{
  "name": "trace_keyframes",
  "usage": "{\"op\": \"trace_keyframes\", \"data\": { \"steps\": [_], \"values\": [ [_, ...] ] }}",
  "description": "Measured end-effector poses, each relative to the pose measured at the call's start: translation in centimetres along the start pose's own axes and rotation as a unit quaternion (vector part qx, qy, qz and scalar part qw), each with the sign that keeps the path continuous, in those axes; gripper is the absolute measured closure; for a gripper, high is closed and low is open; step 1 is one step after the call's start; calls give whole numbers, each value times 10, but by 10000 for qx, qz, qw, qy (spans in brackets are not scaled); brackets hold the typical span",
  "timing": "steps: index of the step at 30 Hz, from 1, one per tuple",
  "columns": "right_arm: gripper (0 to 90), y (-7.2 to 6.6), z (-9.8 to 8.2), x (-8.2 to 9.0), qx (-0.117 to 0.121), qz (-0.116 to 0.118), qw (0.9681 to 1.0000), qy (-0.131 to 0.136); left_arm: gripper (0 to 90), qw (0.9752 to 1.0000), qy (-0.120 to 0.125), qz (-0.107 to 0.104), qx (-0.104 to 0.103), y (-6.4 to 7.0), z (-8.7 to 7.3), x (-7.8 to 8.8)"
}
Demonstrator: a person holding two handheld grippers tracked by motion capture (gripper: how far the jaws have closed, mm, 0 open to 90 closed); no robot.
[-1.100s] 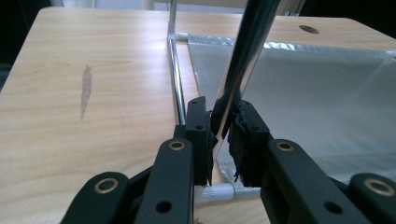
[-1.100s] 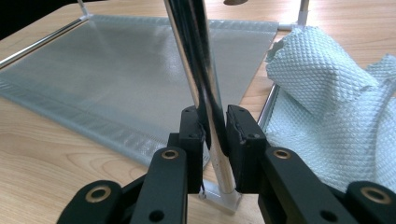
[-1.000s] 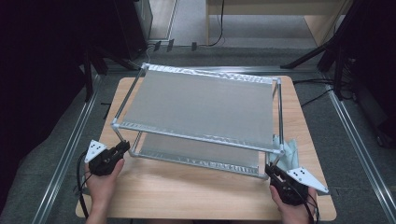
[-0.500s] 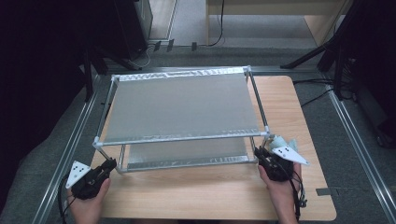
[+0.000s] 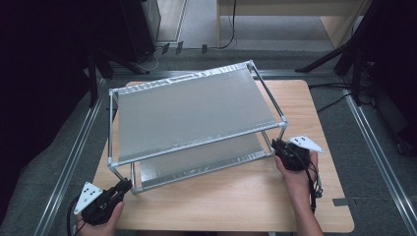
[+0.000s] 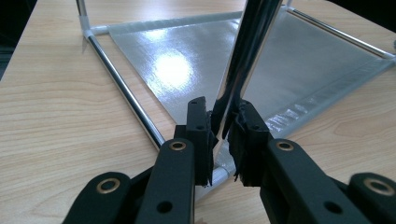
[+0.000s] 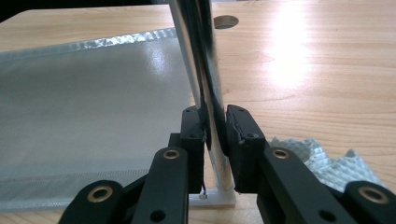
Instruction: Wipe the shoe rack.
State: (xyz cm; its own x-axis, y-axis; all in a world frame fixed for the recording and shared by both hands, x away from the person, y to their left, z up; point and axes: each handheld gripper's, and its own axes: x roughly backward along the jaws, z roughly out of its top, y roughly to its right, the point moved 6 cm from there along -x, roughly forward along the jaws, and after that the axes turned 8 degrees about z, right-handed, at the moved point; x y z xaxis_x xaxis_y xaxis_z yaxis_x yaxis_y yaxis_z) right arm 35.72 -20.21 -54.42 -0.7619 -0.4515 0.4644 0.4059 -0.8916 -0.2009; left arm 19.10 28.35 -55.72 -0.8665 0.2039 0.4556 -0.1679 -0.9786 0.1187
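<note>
Two-tier rack (image 5: 192, 115) on table (image 5: 246, 201); left gripper (image 6: 219, 135), right gripper (image 7: 215, 135) each clamped on upright post; no writing legible.

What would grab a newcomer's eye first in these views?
The two-tier metal rack with grey mesh shelves, sitting askew across the wooden table. Next, the left gripper clamped on its near-left upright post and the right gripper clamped on the near-right post.

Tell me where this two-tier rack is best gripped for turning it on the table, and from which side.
Probably the two near upright posts, low down, approached from the person's side. Those thin round tubes fit between the jaws, while the mesh shelves offer no hold. The left gripper clamps the near-left post of the rack; the right gripper clamps the near-right post.
</note>
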Motion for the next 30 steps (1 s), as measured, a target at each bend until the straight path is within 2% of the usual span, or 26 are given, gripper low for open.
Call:
{"op": "trace_keyframes", "data": {
  "steps": [4,7,11,15,16,19,30],
  "values": [
    [781,4,0,2,-3,-33,10000,-5,784,9999,-58,-21,92,4,0,-1],
    [782,4,-1,4,-1,-42,10000,-30,772,9995,-101,46,305,5,-1,-3],
    [782,5,-2,8,-9,-50,10000,-61,779,9997,-141,106,169,8,-2,0],
    [782,7,-5,15,16,-50,10000,-83,776,9996,-15,-195,187,10,-7,3],
    [782,7,-6,17,2,-42,10000,-89,775,9995,-25,-236,186,11,-7,3],
    [787,9,-9,23,50,-125,9999,-101,781,9994,-107,-314,-37,16,-8,7],
    [789,22,-15,42,-44,-342,9994,-74,779,9973,-174,-684,-203,30,-7,3]
  ]
}}
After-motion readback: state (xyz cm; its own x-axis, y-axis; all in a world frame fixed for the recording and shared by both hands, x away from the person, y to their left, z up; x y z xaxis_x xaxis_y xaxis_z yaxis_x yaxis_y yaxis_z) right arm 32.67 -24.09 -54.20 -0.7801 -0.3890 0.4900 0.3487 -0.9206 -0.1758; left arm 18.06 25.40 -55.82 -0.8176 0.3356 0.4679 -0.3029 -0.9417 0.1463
